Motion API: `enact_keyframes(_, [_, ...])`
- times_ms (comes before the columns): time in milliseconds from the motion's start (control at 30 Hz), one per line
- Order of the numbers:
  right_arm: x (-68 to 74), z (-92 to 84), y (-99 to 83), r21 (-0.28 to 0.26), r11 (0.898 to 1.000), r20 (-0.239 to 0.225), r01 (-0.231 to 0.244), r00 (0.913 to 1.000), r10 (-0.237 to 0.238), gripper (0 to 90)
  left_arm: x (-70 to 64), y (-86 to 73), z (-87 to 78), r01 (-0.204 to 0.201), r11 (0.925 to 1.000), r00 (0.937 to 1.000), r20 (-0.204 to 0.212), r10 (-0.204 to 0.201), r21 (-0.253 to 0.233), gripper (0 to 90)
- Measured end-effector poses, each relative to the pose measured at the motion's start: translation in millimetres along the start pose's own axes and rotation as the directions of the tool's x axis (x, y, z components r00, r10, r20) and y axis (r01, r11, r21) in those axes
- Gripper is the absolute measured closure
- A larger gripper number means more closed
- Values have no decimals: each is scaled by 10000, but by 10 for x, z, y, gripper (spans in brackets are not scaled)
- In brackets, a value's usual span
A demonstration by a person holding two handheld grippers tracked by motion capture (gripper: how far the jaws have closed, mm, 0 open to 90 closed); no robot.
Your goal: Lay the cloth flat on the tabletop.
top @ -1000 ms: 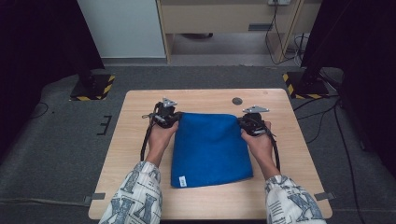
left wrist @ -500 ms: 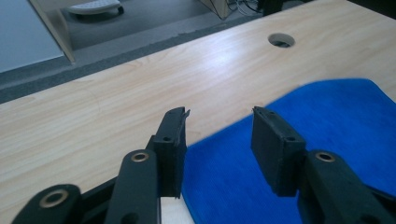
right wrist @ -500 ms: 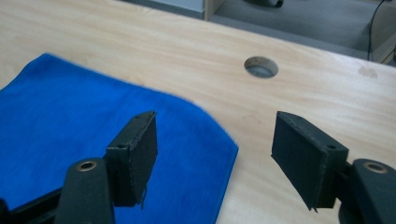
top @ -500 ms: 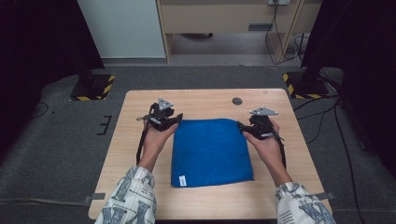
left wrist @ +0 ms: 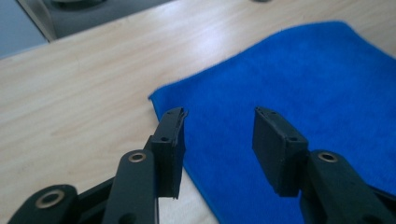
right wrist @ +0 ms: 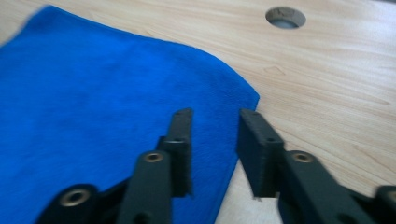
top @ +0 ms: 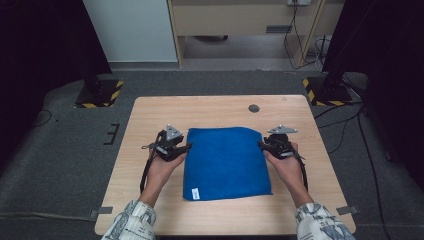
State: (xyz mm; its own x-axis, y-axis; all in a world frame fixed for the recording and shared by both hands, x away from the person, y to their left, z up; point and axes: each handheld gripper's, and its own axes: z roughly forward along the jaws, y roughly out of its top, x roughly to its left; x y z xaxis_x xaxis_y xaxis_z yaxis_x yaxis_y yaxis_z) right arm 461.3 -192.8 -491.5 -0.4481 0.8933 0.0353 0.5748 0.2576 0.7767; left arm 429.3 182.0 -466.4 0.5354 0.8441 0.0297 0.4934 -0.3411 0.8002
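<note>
Towel (top: 227, 162) lies flat on the counter (top: 150, 115). Left hand-held gripper (left wrist: 217, 140) gapes at its 9 o'clock edge; right hand-held gripper (right wrist: 215, 149), jaws just narrowing, straddles the 3 o'clock edge, gripping nothing. Pinch both edges evenly before lifting.

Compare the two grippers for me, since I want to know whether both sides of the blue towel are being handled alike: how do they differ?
The left gripper stands at the blue towel's left edge, the right gripper at its right edge. The left gripper's jaws gape wider; the right gripper's jaws have just been closing and stand narrower. The left gripper's grey plate tilts up, while the right one's lies flatter. Both have the towel's edge between open jaws, pinching nothing.
</note>
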Motion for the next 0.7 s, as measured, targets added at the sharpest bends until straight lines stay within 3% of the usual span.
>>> enact_keyframes(133, [-89,246,-11,352,9990,193,-283,9994,277,733,-23,-186,-33,-57,9998,10000,47,56,191,542])
enact_keyframes(200, [-142,366,-25,474,9974,285,-548,9982,535,711,-37,-268,-111,-260,9994,9997,-2,260,207,542])
enact_keyframes(300, [-184,491,-26,494,9952,284,-844,9961,830,637,-43,-388,-223,-36,10000,9998,219,35,22,550])
enact_keyframes(333, [-217,554,-15,429,9920,328,-1183,9926,1170,608,-51,-439,-252,-106,9999,9995,282,104,39,550])
enact_keyframes(500, [-285,615,4,392,9842,394,-1725,9845,1710,622,-72,-564,-292,36,10000,9987,505,-34,-43,553])
enact_keyframes(567, [-314,635,11,401,9800,150,-1952,9807,1947,664,-75,-568,-302,77,9999,9986,532,-69,-146,554])
enact_keyframes(600, [-316,634,21,344,9802,-99,-1949,9807,1953,702,-73,-564,-308,116,9997,9984,550,-105,-201,555])
enact_keyframes(700, [-303,633,25,430,9845,-283,-1701,9848,1714,746,-62,-552,-318,180,9995,9984,534,-165,-277,555])
